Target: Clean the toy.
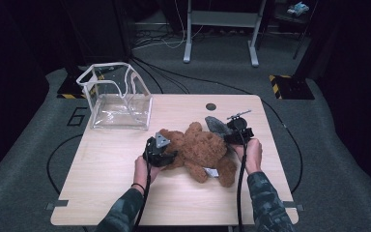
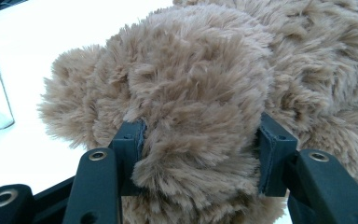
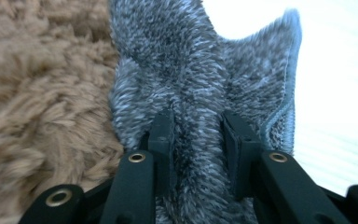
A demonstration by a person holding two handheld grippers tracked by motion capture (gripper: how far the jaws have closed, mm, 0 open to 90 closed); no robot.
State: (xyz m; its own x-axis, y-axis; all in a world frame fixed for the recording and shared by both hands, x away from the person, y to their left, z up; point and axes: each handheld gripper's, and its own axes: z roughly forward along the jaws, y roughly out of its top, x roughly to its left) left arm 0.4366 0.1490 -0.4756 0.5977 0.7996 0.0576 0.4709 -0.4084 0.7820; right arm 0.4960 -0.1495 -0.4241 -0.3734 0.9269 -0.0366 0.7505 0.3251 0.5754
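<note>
A brown plush teddy bear (image 1: 200, 150) lies on the wooden table (image 1: 106, 179). My left gripper (image 1: 166, 153) is shut on a thick fold of the bear's fur (image 2: 200, 116) at its left side, the pads pressing into the pile. A grey fluffy cloth (image 1: 216, 124) lies against the bear's upper right. My right gripper (image 1: 232, 134) is shut on a ridge of that grey cloth (image 3: 198, 107), with the brown bear (image 3: 42, 93) right beside it.
A clear plastic bag with white edging (image 1: 118, 99) stands open at the table's back left corner. A dark round hole (image 1: 211, 106) marks the tabletop near the back edge. Cables and a table frame (image 1: 222, 29) sit on the floor behind.
</note>
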